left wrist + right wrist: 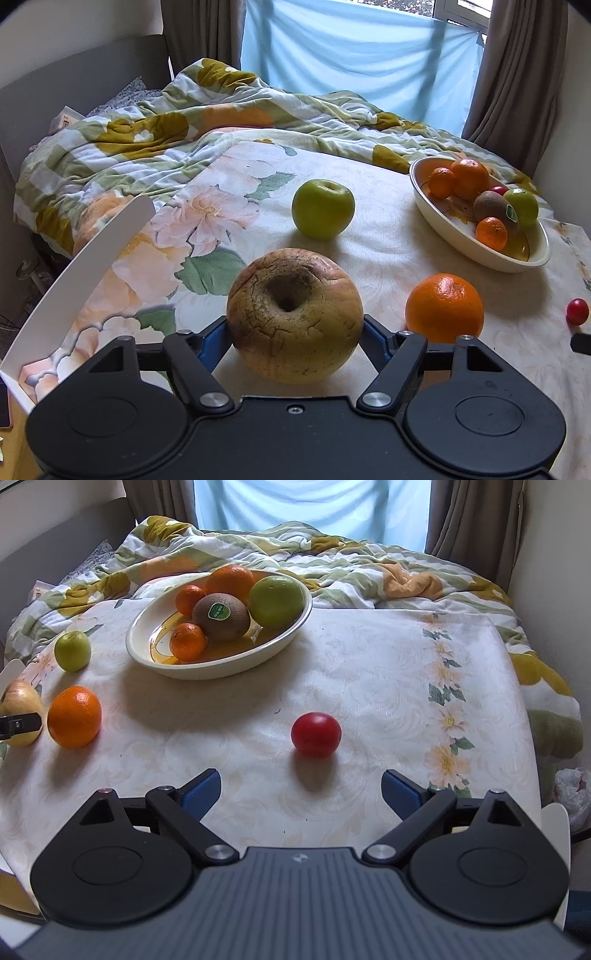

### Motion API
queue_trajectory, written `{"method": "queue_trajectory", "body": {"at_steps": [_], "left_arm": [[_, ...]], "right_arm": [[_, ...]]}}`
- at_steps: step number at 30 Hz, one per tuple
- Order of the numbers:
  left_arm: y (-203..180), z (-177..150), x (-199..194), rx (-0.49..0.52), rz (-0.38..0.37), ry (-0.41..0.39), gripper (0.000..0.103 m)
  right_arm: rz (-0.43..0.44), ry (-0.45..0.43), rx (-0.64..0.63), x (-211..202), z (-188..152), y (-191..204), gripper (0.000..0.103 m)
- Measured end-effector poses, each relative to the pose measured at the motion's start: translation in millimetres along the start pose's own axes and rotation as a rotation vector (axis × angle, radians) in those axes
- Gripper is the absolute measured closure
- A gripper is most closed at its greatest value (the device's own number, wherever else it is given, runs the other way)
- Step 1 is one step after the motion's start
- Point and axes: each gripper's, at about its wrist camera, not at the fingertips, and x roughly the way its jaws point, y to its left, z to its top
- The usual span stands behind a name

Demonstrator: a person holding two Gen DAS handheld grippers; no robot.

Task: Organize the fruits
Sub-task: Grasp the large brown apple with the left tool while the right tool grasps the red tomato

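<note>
My left gripper is shut on a wrinkled yellow-brown apple, its blue pads pressed on both sides; the apple also shows at the left edge of the right wrist view. A green apple and a large orange lie loose on the floral cloth. A cream oval bowl at the right holds oranges, a kiwi and a green apple. My right gripper is open and empty, just short of a small red fruit. The bowl lies beyond it to the left.
A rumpled green-and-yellow quilt is piled along the far side of the bed. A white curved panel stands at the left edge. Curtains and a blue cloth hang behind. A plastic bag lies off the right edge.
</note>
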Motion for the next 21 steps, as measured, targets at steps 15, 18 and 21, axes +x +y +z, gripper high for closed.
{"method": "queue_trajectory", "body": {"at_steps": [15,18,21], "left_arm": [[-5,-3,-4,0.036,0.011,0.003,0.026],[-5,-4,-5,0.028,0.004,0.008,0.026],[-5,-6,-11,0.024,0.002,0.01,0.026]], "right_arm": [[-0.016,-0.009,-0.053,27,16,4,0.035],[-0.014,-0.011,-0.061,28,18,6,0.055],[-0.014,-0.009,-0.068,27,19,8,0.055]]}}
